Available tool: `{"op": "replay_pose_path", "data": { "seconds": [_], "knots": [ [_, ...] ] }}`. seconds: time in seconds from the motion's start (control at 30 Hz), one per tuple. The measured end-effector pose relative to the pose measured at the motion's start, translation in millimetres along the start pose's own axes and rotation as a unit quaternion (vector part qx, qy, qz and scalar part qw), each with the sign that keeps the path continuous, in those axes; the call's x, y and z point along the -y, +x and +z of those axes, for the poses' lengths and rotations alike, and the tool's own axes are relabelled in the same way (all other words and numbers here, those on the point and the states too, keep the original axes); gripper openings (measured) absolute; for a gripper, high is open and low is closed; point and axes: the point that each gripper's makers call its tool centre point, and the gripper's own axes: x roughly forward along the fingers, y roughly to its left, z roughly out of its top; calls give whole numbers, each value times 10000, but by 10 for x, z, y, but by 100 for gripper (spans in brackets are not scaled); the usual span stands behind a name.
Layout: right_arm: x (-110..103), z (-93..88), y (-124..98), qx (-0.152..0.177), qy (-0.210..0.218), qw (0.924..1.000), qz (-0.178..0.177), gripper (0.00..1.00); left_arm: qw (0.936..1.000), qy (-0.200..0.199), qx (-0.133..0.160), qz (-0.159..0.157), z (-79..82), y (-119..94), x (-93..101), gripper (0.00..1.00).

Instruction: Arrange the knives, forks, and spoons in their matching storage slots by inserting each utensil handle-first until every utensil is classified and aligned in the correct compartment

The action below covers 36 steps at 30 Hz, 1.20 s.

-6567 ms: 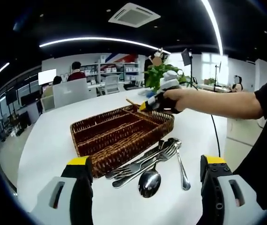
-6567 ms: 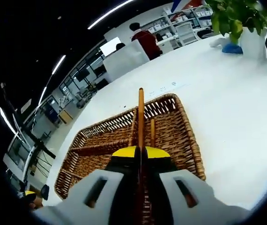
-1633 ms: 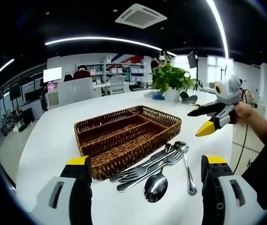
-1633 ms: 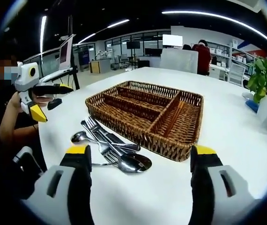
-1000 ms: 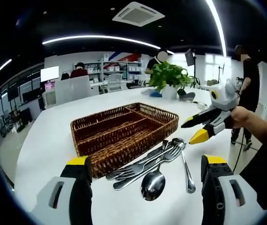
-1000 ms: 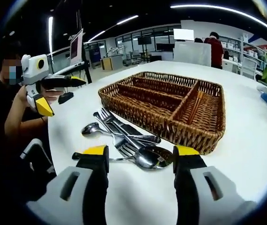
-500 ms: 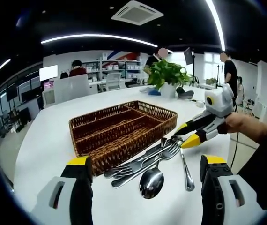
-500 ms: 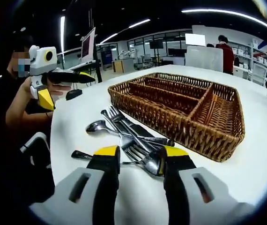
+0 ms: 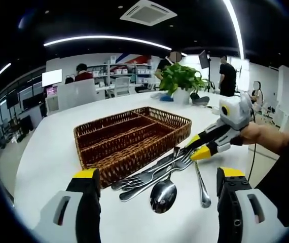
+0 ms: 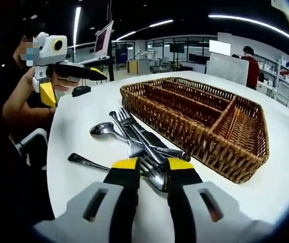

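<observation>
In the left gripper view, we hold our left gripper (image 9: 157,178) above the white table (image 9: 48,152), its jaws wide apart with nothing between them. Ahead of it the cutlery pile (image 9: 157,176) lies just beside the near wall of the wicker tray (image 9: 129,139). Our right gripper (image 9: 199,147) reaches in from the right, its yellow tips at the far end of the pile.

In the right gripper view, the right gripper (image 10: 152,166) has its jaws narrowed around the cutlery pile (image 10: 139,142); we cannot tell whether they have clamped on a piece. The wicker tray (image 10: 200,119) sits beyond, with brown sticks (image 10: 230,121) in its end compartment. The left gripper (image 10: 68,71) hangs open at upper left.
</observation>
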Motion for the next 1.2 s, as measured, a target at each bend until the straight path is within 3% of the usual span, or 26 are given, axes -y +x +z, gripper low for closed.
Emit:
{"op": "replay_pose_path", "data": {
  "seconds": [0.2,0.37,0.53,0.93,1.2],
  "knots": [
    [5,-6,-4,18,-4,10000,-25,14,10000,24,-27,-60,-20,28,28,96],
    [23,16,-29,87,6,9999,-60,5,9998,24,-65,-159,-58,76,76,95],
    [10,10,-29,56,11,10000,-11,5,9991,117,-240,-314,-132,166,150,92],
    [-38,46,-52,68,-75,9999,123,0,9986,172,-261,-425,-127,194,189,90],
    [-41,65,-65,-38,-290,9995,153,3,9982,199,-301,-487,-139,213,211,89]
  ]
}}
